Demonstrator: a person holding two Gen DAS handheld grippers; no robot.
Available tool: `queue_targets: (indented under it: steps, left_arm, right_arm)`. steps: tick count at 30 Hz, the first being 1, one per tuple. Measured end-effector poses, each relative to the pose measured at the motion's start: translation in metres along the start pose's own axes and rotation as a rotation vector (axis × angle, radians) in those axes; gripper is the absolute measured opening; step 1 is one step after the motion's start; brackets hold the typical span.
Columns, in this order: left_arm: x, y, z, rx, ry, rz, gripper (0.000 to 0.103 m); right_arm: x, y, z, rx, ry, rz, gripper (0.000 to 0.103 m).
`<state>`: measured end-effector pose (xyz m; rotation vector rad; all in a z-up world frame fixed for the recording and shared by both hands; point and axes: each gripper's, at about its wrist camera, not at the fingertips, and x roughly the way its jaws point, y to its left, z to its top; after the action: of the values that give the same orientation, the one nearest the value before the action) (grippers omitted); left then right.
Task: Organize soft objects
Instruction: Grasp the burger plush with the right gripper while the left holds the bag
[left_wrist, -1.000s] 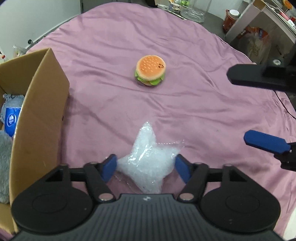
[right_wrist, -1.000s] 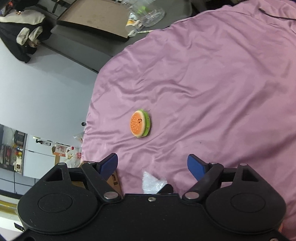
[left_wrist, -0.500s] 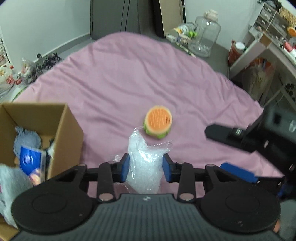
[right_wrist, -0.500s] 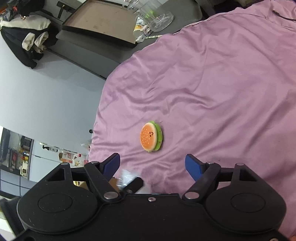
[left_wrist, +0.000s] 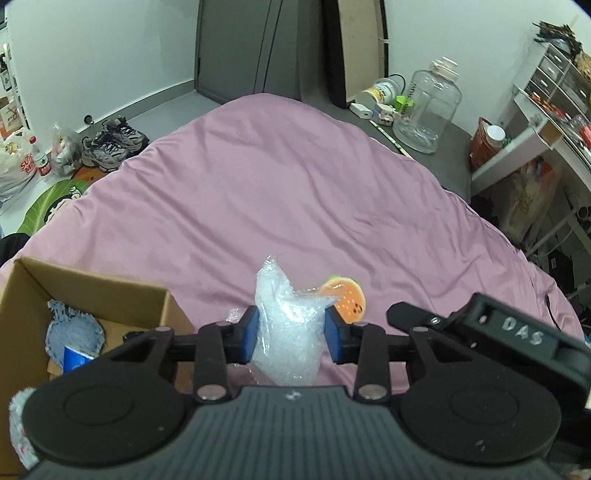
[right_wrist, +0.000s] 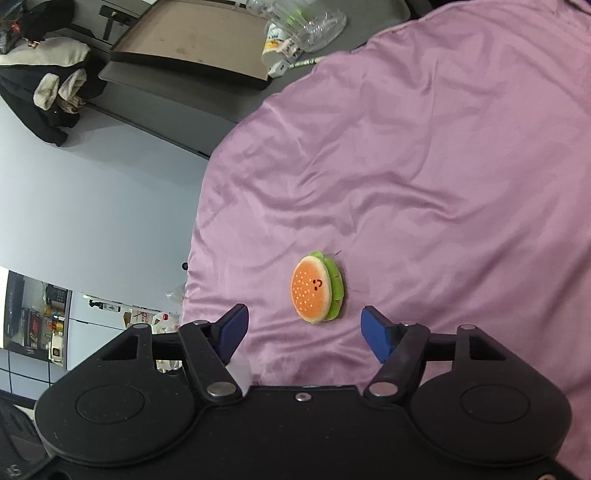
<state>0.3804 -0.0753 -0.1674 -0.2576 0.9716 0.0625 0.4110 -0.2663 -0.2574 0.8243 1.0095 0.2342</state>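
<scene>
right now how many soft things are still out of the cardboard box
2: the bubble wrap bag clamped in the left gripper, and the burger plush lying on the pink sheet ahead of the open right gripper. Others may be hidden.

In the lower half of the frame the right gripper (right_wrist: 304, 330) stands with blue fingers spread wide, and the burger plush (right_wrist: 317, 290) lies just above the gap on the purple sheet (right_wrist: 424, 166).

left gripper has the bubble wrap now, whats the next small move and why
Probably swing the left gripper leftward over the cardboard box and release there. Its jaws are shut on the bubble wrap, which is lifted off the pink sheet, and the open box, already holding soft items, sits just to its left.
</scene>
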Motion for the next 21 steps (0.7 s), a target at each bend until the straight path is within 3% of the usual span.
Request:
queue_targets:
  steps: [6, 11, 16, 18, 20, 21]
  left_arm:
    - [-0.004, 0.01, 0.019, -0.027, -0.016, 0.008, 0.036]
    - [-0.007, 0.016, 0.034, -0.044, -0.026, 0.014, 0.036]
    - [-0.008, 0.024, 0.041, -0.057, -0.03, 0.029, 0.036]
    - [-0.007, 0.025, 0.041, -0.061, -0.027, 0.033, 0.036]
    - [-0.008, 0.026, 0.04, -0.068, -0.026, 0.024, 0.036]
    - [-0.009, 0.026, 0.039, -0.074, -0.028, 0.022, 0.036]
  right_arm:
    - [0.024, 0.007, 0.006, 0.006, 0.022, 0.002, 0.067]
    - [0.054, 0.006, 0.016, 0.038, 0.049, -0.013, 0.059]
    - [0.069, 0.008, 0.01, -0.003, 0.1, -0.062, 0.058]
    - [0.074, 0.006, 0.006, -0.013, 0.114, -0.082, 0.049]
    - [0.076, 0.004, 0.003, -0.015, 0.126, -0.105, 0.021]
    - [0.075, 0.003, 0.002, -0.012, 0.126, -0.11, 0.021]
